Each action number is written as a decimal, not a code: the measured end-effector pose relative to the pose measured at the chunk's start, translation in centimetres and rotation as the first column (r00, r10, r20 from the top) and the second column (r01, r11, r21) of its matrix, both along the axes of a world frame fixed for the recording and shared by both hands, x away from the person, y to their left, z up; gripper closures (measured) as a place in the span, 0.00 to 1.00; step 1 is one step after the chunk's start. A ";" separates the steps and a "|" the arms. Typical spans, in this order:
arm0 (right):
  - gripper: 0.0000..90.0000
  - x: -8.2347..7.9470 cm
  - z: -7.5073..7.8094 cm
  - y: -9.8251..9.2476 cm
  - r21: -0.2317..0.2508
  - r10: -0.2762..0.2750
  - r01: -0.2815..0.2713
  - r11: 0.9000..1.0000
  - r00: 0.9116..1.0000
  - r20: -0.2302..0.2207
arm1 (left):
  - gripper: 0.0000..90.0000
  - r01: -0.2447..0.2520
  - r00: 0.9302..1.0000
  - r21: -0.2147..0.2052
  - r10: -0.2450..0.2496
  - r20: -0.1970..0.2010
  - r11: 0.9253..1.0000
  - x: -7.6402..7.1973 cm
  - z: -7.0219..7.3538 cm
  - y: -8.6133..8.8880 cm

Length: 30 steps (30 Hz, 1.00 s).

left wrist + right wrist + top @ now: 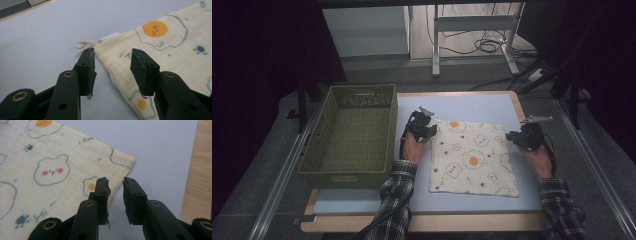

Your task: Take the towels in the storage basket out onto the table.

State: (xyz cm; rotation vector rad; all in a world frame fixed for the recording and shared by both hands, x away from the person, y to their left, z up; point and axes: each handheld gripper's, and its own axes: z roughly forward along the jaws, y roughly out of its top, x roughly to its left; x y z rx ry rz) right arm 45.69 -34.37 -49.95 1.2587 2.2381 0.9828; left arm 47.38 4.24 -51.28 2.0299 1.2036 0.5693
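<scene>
A cream cloth (472,157) printed with bears and fried eggs lies flat on the light blue table top (477,107). My left gripper (431,131) is at the cloth's far left corner. In the left gripper view its jaws (113,53) stand open astride the cloth (162,45) edge, just behind a small fabric loop (83,44) and a white label (108,37). My right gripper (512,136) is at the cloth's far right side. There its jaws (115,180) stand a narrow gap apart over the cloth (50,157) edge, near its corner (130,160), gripping nothing.
A green woven basket (362,91) stands along the left side of the table, close to my left hand. The table's wooden rim (200,170) runs just right of my right gripper. Bare blue surface lies beyond the cloth and in front of it.
</scene>
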 end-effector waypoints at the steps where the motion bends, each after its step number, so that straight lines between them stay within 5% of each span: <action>1: 0.82 0.3 -0.1 0.1 -0.003 -0.008 0.008 1.000 1.000 0.000 | 0.61 0.000 1.000 -0.002 0.000 -0.003 1.000 0.2 -0.1 0.0; 20: 0.85 5.3 -1.2 1.8 -0.031 -0.065 0.065 0.997 0.998 -0.016 | 0.57 -0.046 0.999 -0.022 0.046 -0.007 0.999 2.5 -1.9 0.6; 26: 0.86 5.7 -1.5 2.0 -0.050 -0.066 0.065 0.997 0.998 -0.023 | 0.56 -0.027 1.000 0.020 0.028 -0.014 0.999 3.2 -2.4 -0.2; 28: 0.89 5.7 -1.5 2.1 -0.046 -0.065 0.064 0.997 0.997 -0.030 | 0.60 -0.011 1.000 -0.001 0.011 -0.017 1.000 3.3 -2.5 -0.4; 30: 0.95 5.6 -1.5 2.1 -0.033 -0.060 0.059 0.998 0.997 -0.046 | 0.75 0.014 0.999 -0.028 -0.015 -0.029 1.000 3.3 -2.5 -0.8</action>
